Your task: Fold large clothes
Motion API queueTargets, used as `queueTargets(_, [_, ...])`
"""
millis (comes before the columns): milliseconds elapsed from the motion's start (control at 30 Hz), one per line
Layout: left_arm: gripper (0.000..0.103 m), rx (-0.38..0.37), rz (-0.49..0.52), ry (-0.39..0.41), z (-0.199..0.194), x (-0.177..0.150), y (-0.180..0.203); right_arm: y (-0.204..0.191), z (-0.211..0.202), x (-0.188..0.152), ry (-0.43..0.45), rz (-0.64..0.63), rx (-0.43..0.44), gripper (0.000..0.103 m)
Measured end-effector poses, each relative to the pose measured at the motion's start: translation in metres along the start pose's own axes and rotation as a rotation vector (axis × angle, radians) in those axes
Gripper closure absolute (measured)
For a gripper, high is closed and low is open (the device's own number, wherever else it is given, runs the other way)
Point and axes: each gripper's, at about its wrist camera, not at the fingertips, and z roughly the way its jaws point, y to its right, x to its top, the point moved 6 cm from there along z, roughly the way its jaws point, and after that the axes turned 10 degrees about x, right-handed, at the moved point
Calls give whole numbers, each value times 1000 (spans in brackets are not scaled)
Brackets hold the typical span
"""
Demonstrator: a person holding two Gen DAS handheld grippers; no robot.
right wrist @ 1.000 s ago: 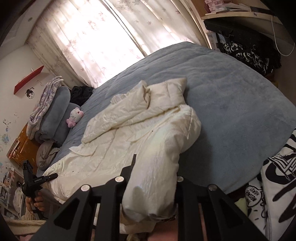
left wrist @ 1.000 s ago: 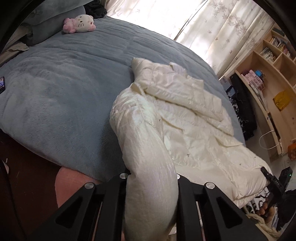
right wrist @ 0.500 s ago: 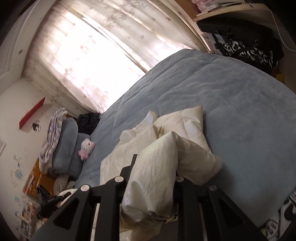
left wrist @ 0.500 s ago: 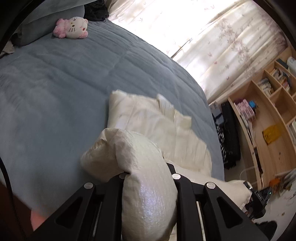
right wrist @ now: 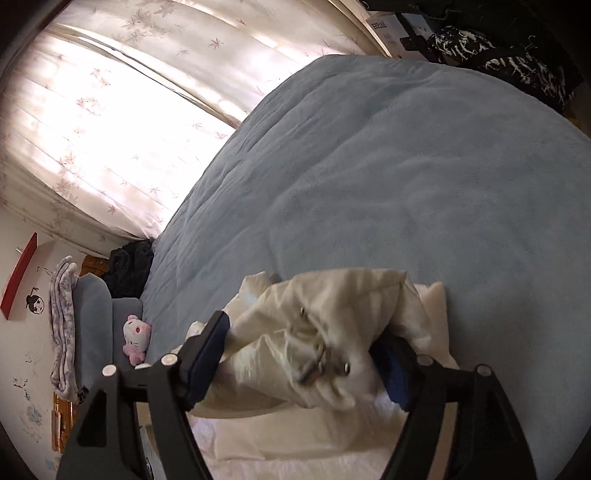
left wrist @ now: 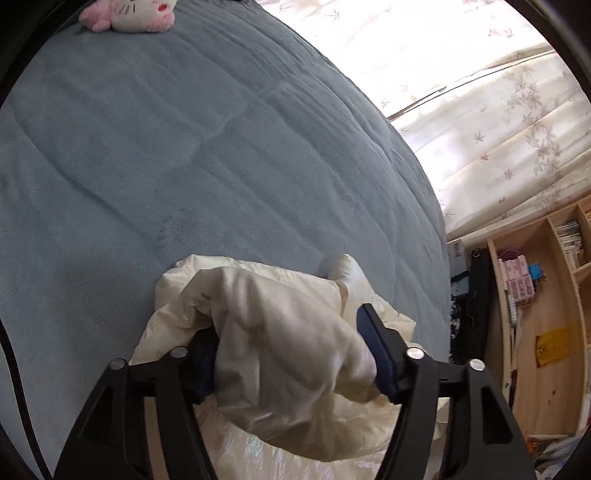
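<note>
A cream puffy jacket (left wrist: 280,332) lies on the grey-blue bed cover (left wrist: 184,147), bunched between the fingers of my left gripper (left wrist: 291,362). That gripper's jaws stand wide apart and the fabric lies loose between the blue pads. In the right wrist view the same jacket (right wrist: 332,332) drapes between the fingers of my right gripper (right wrist: 306,358), whose jaws are also spread; metal snaps show on the blurred fabric. The folded-over part of the jacket lies beneath both grippers on the bed cover (right wrist: 406,166).
A pink and white plush cat (left wrist: 129,14) lies at the bed's head, seen also in the right wrist view (right wrist: 135,338) beside grey pillows (right wrist: 92,314). Curtains (left wrist: 461,92) cover the window. A wooden bookshelf (left wrist: 535,332) stands past the bed's foot. Dark clothes (right wrist: 498,55) lie beyond the bed.
Both grippers carried the jacket's lower end forward over the rest of the jacket toward the collar. Their jaws have now spread and the fabric sags loose between them.
</note>
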Motion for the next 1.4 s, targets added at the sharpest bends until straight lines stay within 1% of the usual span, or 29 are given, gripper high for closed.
queueTargets(33, [32,-20,11,-2,0,2,1,4,2,1,-3,-4,1,27])
queueTargets(100, [30,-55,35,16,-2,7,4,9,4,1,-15,-24,-3,27])
queueTargets(167, [22,-87,50,40,-10,8,8,11,5,0,-23,-35,11,27])
queueTargets(200, [20,-100,54,58,-14,11,9,11,3,0,-23,-34,27,27])
queueTargets(233, [17,-112,58,85,-21,15,11,11,3,0,-23,-30,42,18])
queueTargets(267, [14,-120,63,112,-28,18,12,10,1,1,-27,-26,62,14])
queueTargets(300, [13,-121,67,129,-34,20,12,6,-4,3,-8,-27,97,6])
queueTargets(333, [13,-122,77,152,-40,22,13,5,-9,7,16,-37,113,4])
queueTargets(400, [13,-90,125,167,-48,22,16,-7,-23,13,77,-81,154,3])
queueTargets(433, [13,-56,173,173,-48,21,21,-12,-27,15,90,-102,161,3])
queueTargets(467, [13,-38,204,172,-48,22,20,-16,-28,18,100,-121,151,2])
queueTargets(533, [13,7,289,145,-38,18,24,-17,-30,23,101,-166,99,2])
queueTargets(600, [13,51,337,108,-21,16,22,-11,-24,24,79,-188,52,2])
queueTargets(667, [13,99,360,80,-4,18,12,3,-11,25,38,-201,5,2])
queueTargets(767, [13,122,375,30,25,18,-7,29,13,22,-24,-203,-59,2])
queueTargets(867, [13,101,390,-46,48,13,-12,50,39,16,-90,-173,-59,2])
queueTargets(933, [13,80,413,-94,61,10,-12,56,53,10,-125,-164,-42,2])
queueTargets(967, [13,86,427,-99,64,9,-11,57,61,6,-140,-163,-24,2])
queueTargets(1000, [14,104,448,-86,66,6,-9,57,64,3,-144,-163,-12,2])
queueTargets(1033, [26,131,482,-45,63,4,-3,56,67,0,-140,-161,-14,7])
queueTargets(1067, [46,156,511,-6,59,1,1,56,68,0,-120,-171,-28,13])
queueTargets(1100, [55,180,533,26,56,-2,7,54,67,0,-106,-187,-43,34])
queueTargets(1133, [74,207,545,50,54,-3,10,51,66,0,-95,-212,-61,55])
queueTargets(1167, [85,222,547,71,49,-3,14,47,63,0,-83,-240,-84,61])
queueTargets(1200, [87,230,542,105,40,-2,18,41,59,1,-64,-275,-124,74])
queueTargets(1233, [89,243,535,133,33,1,21,36,54,3,-36,-298,-144,82])
queueTargets(1300, [90,269,505,198,17,7,27,19,41,10,33,-339,-175,83])
queueTargets(1367, [90,311,484,233,15,10,32,6,33,18,90,-359,-189,83])
queueTargets(1400, [90,344,476,249,15,11,32,0,34,21,113,-374,-224,84])
